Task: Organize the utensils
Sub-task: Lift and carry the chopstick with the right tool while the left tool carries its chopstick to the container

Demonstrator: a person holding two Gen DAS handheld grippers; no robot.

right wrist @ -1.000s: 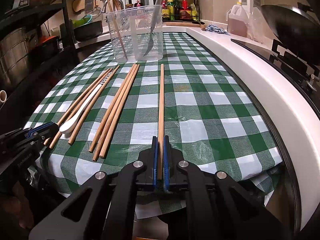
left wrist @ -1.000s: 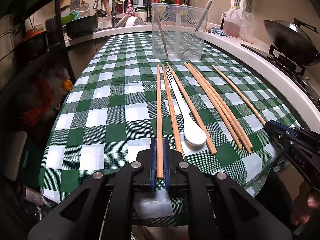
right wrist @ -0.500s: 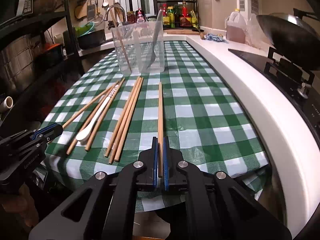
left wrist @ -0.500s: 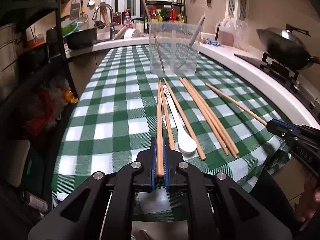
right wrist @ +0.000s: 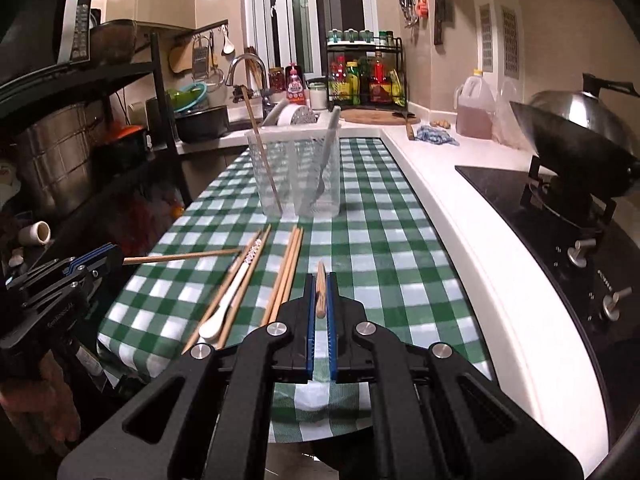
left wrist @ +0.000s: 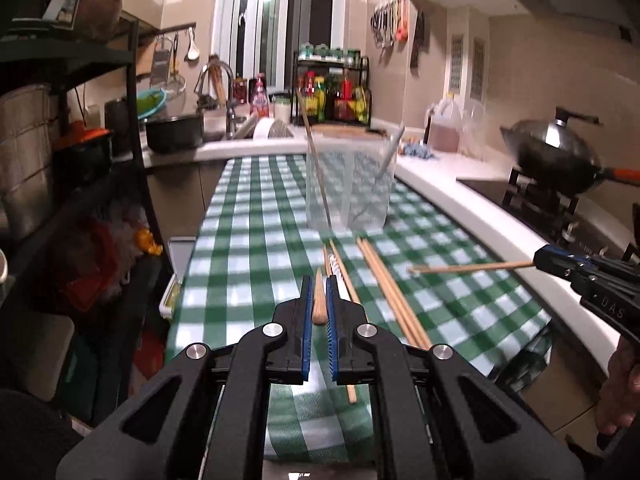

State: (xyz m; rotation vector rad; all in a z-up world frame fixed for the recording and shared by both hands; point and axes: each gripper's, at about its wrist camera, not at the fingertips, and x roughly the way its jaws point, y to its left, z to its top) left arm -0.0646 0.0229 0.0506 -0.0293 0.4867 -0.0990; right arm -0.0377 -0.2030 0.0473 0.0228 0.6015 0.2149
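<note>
My left gripper (left wrist: 319,284) is shut on a wooden chopstick (left wrist: 319,304) and holds it lifted off the checked cloth, pointing forward. It also shows in the right wrist view (right wrist: 96,258) with its chopstick (right wrist: 182,257) sticking out level. My right gripper (right wrist: 320,282) is shut on another chopstick (right wrist: 320,294), also lifted; in the left wrist view (left wrist: 538,260) its chopstick (left wrist: 468,267) points left. Several chopsticks (right wrist: 286,270) and a white spoon (right wrist: 230,308) lie on the cloth. A clear holder (right wrist: 298,170) with one chopstick and a grey utensil stands farther back.
The green checked tablecloth (right wrist: 372,248) covers a narrow table. A white counter (right wrist: 472,216) with a stove and wok (right wrist: 580,140) runs along the right. Dark shelves (left wrist: 72,160) with pots stand on the left. A sink and bottles are at the back.
Both grippers have lifted their chopsticks off the cloth and raised them; the views now sit higher and tilt up. The other utensils have not moved.
</note>
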